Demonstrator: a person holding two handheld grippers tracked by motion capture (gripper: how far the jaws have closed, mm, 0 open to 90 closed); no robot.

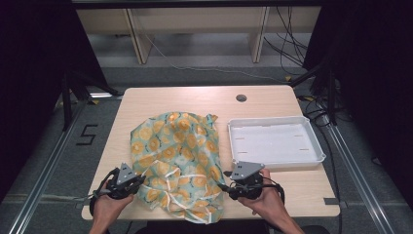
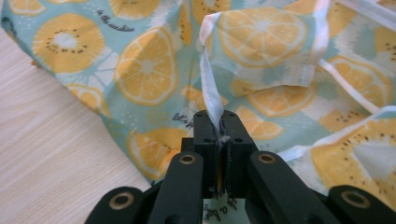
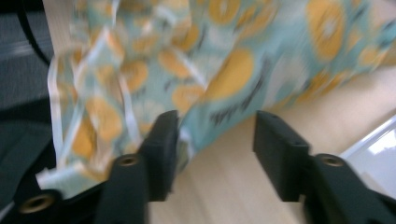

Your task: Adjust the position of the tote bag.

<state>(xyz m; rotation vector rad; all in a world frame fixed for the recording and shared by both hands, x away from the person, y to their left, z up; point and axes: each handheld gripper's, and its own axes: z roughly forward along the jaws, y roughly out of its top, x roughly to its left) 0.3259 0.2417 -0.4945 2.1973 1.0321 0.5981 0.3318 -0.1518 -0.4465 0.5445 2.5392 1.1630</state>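
A crumpled teal cloth (image 1: 178,156) printed with orange slices and trimmed with white straps lies on the wooden table (image 1: 195,100), left of centre. At the cloth's near left edge, my left gripper (image 1: 141,182) is shut on a white strap (image 2: 210,88). In the left gripper view the jaws (image 2: 219,123) pinch that strap with the cloth (image 2: 149,70) spread beyond. My right gripper (image 1: 227,187) stands open at the cloth's near right edge. In the blurred right gripper view (image 3: 215,126) a fold of the cloth (image 3: 224,70) reaches its left jaw, and bare wood shows through the gap.
A shallow white tray (image 1: 275,141) sits on the right half of the table, just beyond my right hand. A round cable hole (image 1: 241,98) is near the far edge. Part of the cloth hangs over the table's near edge.
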